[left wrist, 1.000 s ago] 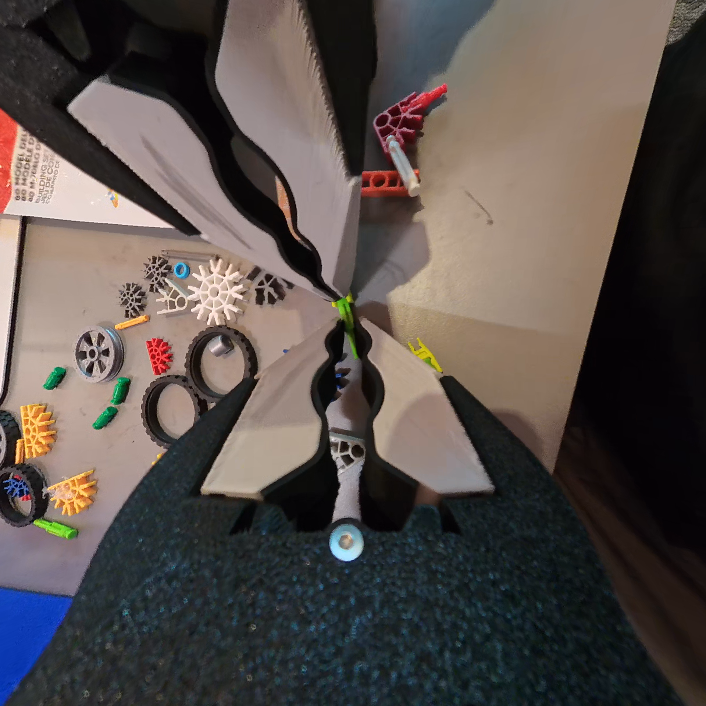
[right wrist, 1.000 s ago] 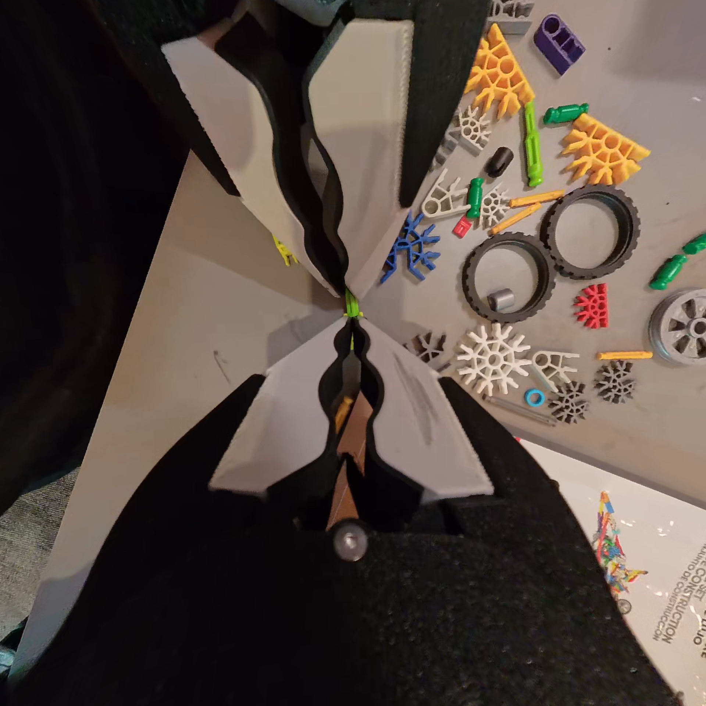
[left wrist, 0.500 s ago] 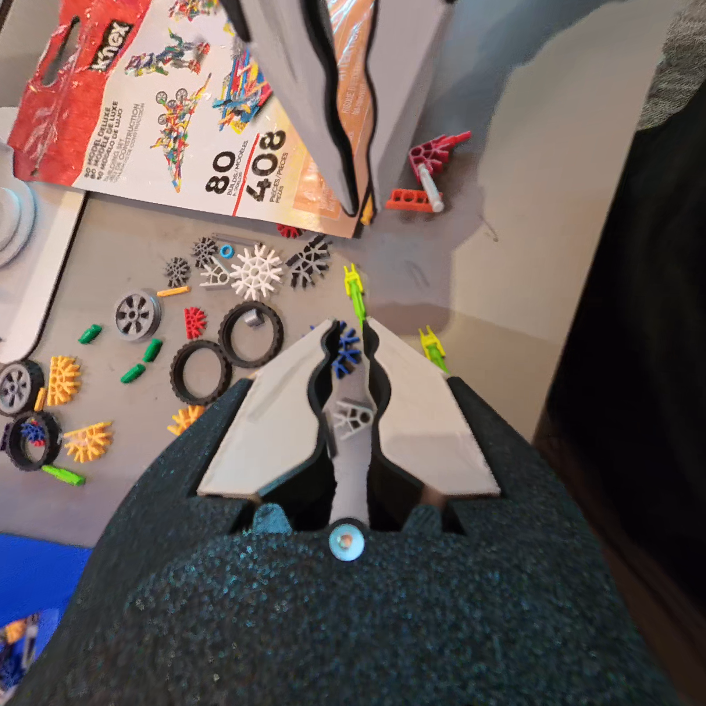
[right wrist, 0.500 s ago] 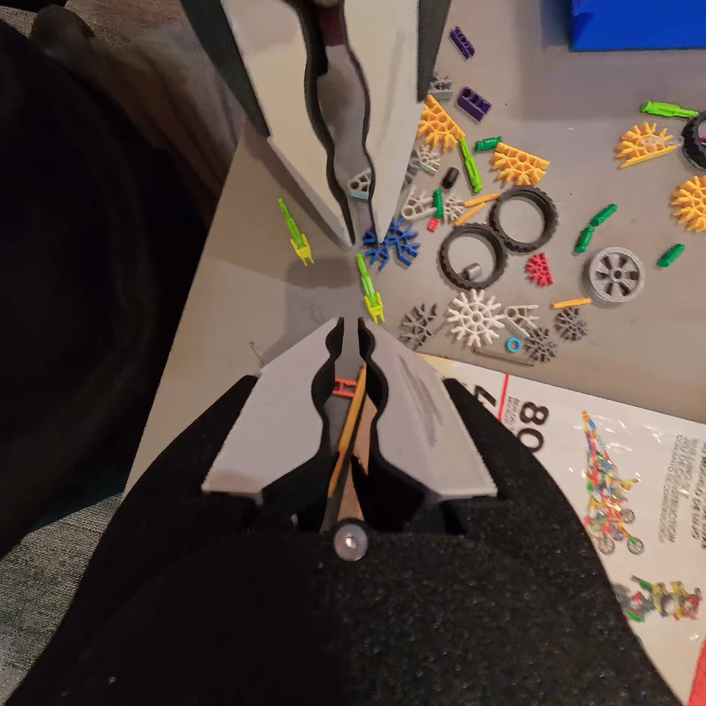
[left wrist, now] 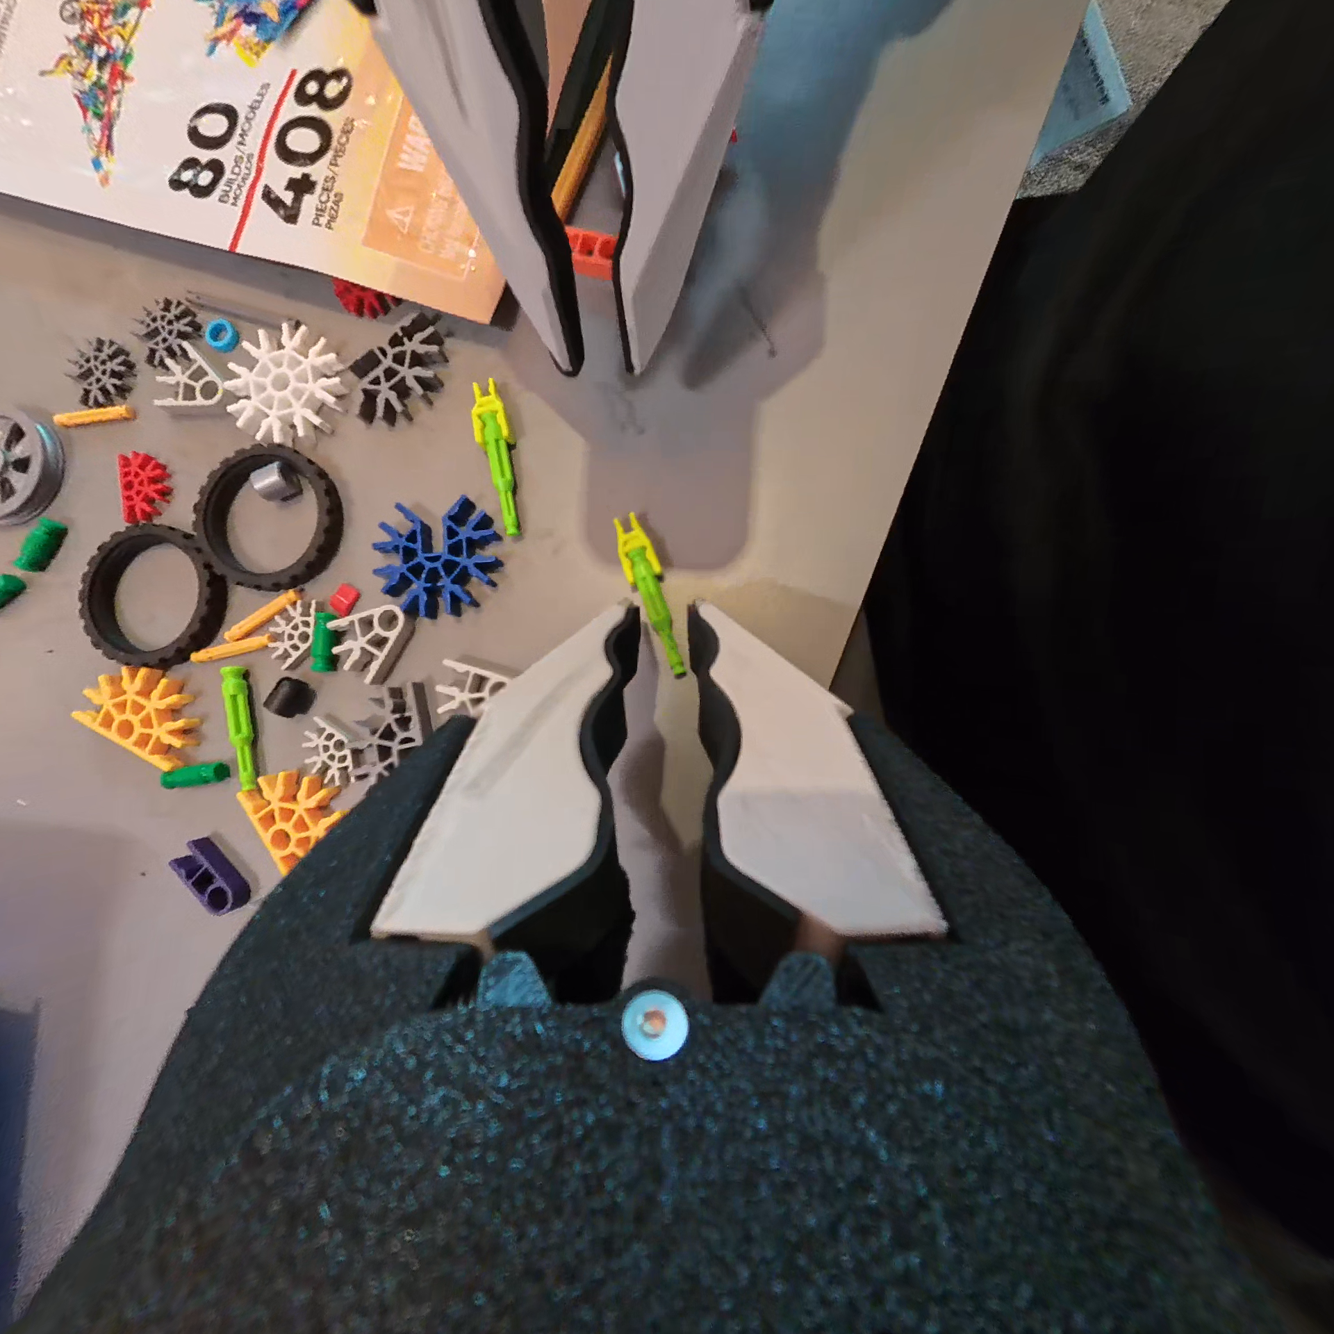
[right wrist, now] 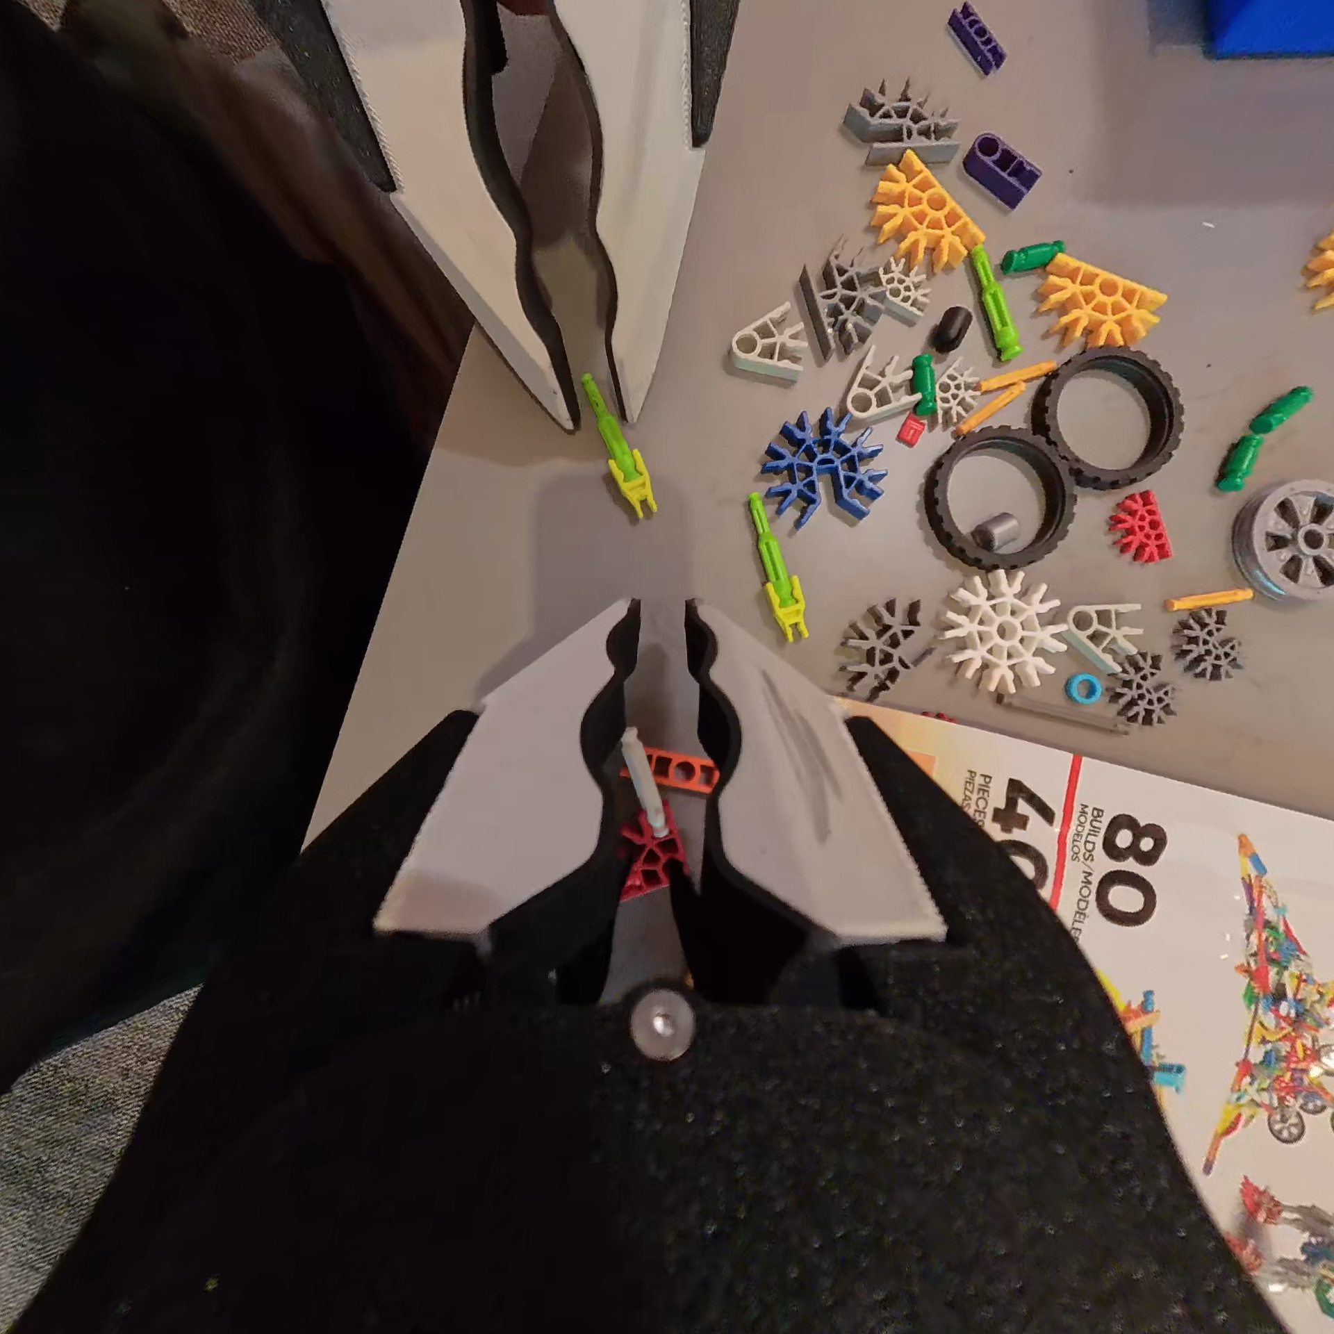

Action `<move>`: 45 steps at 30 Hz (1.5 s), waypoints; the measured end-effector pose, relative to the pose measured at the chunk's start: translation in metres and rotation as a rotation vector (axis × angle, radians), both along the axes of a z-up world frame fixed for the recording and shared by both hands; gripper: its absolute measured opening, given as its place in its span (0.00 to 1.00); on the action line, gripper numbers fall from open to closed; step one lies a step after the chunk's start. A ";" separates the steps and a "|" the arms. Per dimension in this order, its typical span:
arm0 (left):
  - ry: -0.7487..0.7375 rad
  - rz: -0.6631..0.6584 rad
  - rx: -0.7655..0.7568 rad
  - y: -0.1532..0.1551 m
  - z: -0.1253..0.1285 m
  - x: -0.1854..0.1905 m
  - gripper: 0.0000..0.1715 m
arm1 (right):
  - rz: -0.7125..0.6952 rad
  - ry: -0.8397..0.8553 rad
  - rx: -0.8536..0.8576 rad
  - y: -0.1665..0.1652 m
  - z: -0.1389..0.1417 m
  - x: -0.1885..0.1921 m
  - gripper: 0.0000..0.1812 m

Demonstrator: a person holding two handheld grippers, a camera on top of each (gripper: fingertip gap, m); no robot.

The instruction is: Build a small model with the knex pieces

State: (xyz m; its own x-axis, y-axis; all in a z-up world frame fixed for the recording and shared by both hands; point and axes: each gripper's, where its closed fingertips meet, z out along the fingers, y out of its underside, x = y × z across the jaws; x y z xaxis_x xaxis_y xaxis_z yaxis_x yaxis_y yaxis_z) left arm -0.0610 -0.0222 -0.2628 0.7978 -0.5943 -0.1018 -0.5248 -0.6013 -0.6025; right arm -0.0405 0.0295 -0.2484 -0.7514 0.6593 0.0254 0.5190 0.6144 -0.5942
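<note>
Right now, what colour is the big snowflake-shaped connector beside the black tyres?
Blue, clearest in the right wrist view.

Left claw [left wrist: 663, 613]: grey fingers, blk wavy pads; speckled blk body; silver screw.

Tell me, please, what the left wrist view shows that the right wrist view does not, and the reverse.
Only the left wrist view shows a red connector tucked under the printed sheet. Only the right wrist view shows a blue block and the red fan piece with a pale rod. Both show the two open grippers, left and right, the two green-and-yellow pieces, the blue snowflake connector and two black tyres.
</note>
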 end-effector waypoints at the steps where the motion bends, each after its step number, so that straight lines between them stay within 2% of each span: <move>1: 0.012 0.000 -0.003 0.000 -0.002 0.000 0.07 | -0.002 0.000 0.000 0.000 0.000 0.001 0.06; 12: 0.016 -0.005 0.016 0.009 -0.007 0.008 0.02 | 0.007 0.010 0.018 -0.007 -0.003 0.001 0.06; 21: 0.051 0.011 0.058 0.042 -0.006 0.011 0.03 | -0.032 0.017 0.030 0.007 -0.002 0.004 0.08; 25: 0.041 0.028 0.059 0.039 -0.004 0.007 0.07 | -0.031 0.016 0.033 0.008 -0.006 0.006 0.09; 31: 0.042 0.053 0.060 0.028 0.001 -0.005 0.08 | -0.008 0.013 0.060 0.004 -0.017 -0.001 0.10; 35: 0.040 0.053 0.052 0.028 -0.001 -0.006 0.08 | 0.007 0.016 0.068 0.001 -0.020 -0.005 0.05; 45: 0.029 0.045 0.063 0.034 0.001 -0.006 0.07 | 0.023 0.002 0.076 0.012 -0.021 0.002 0.05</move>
